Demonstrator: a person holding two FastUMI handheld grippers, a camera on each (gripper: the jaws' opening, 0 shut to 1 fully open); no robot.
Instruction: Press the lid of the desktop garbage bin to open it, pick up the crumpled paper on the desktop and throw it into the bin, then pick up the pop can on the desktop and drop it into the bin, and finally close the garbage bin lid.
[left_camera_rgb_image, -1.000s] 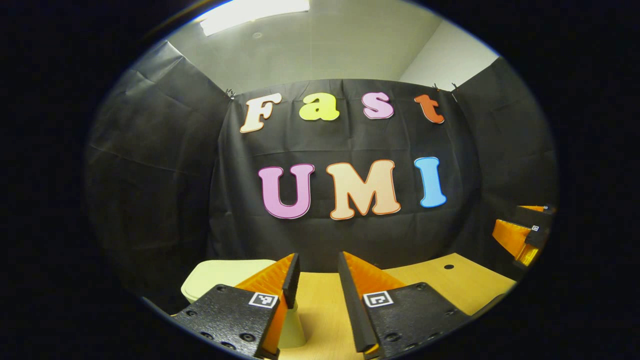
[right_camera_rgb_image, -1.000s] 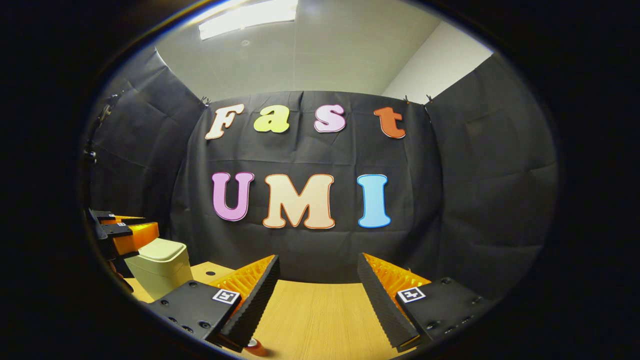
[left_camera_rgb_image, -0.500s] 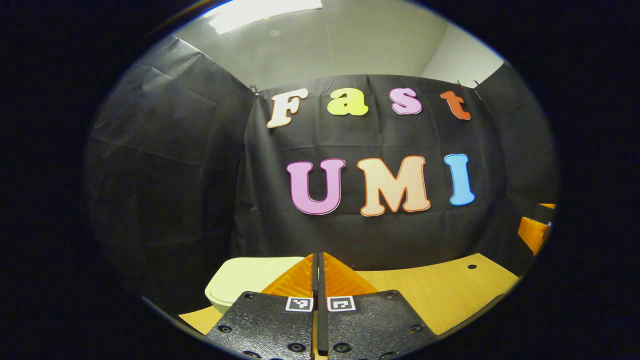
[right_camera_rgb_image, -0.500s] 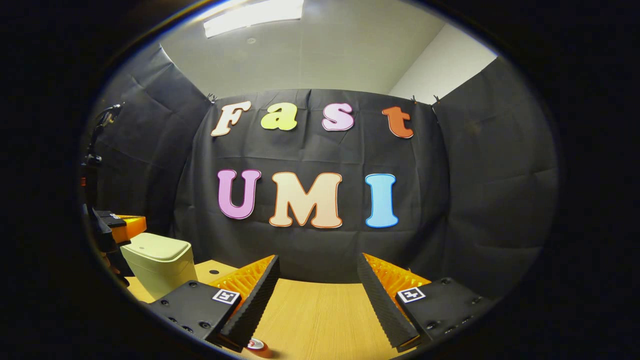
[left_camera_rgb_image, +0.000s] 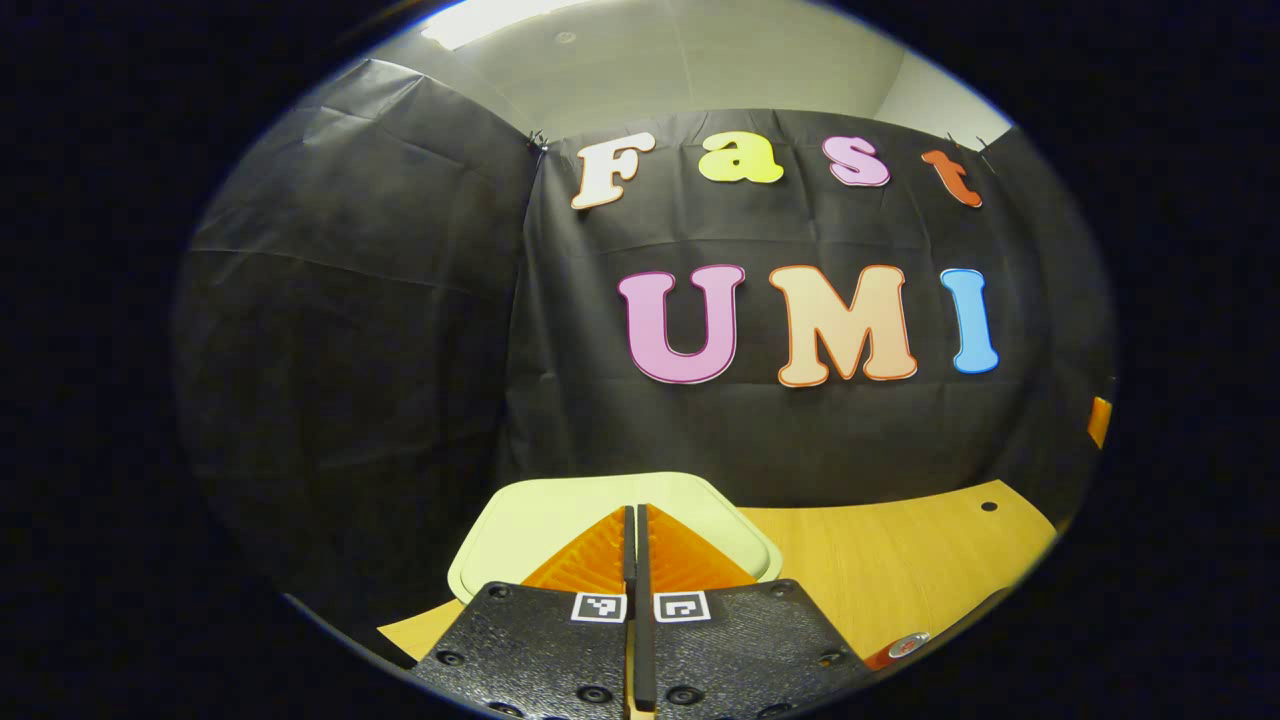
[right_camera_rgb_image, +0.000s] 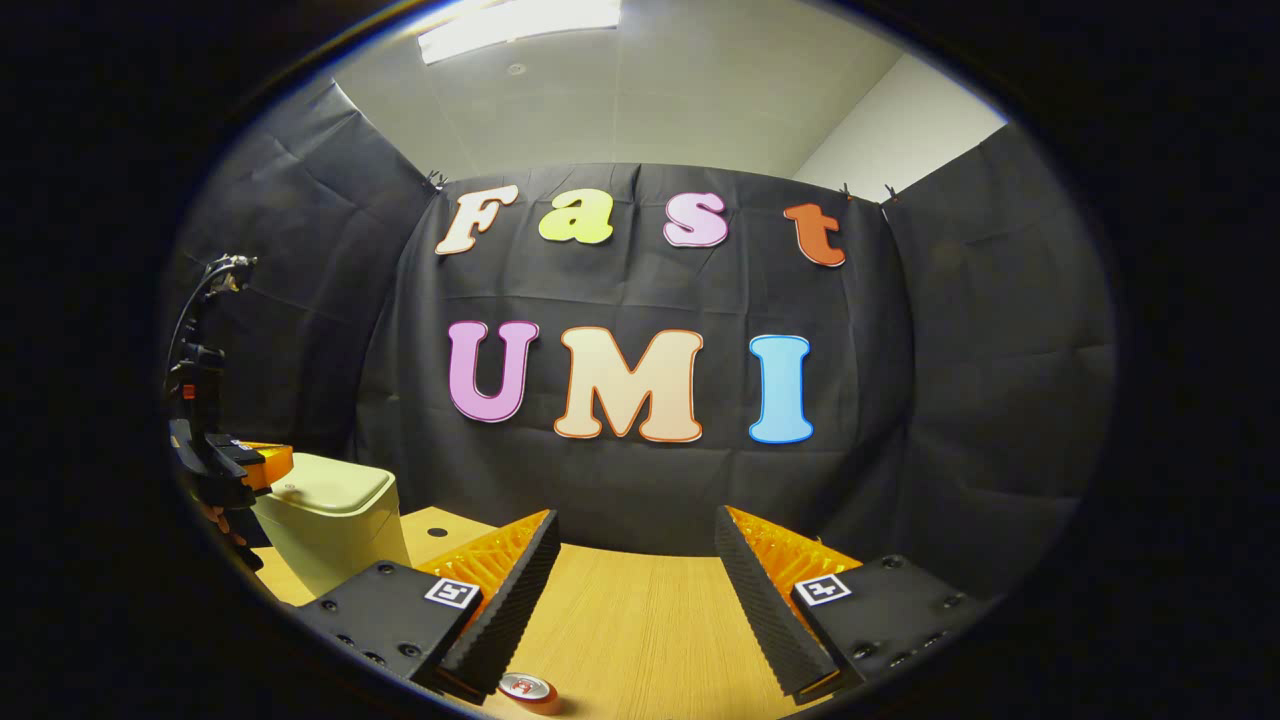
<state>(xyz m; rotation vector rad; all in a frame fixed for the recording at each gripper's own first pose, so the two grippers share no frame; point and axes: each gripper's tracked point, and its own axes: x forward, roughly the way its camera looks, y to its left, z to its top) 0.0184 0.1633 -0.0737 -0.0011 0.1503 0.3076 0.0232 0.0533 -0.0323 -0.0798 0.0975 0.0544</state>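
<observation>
Left claw (left_camera_rgb_image: 635, 520) pressed together over pale, closed bin lid (left_camera_rgb_image: 540, 520); right claw (right_camera_rgb_image: 637, 590) spread apart.

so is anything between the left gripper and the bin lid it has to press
Nothing visible. In the left gripper view the left gripper, fingers together, points straight over the pale bin lid with only air between. The right gripper view shows it at the bin's far side.
</observation>
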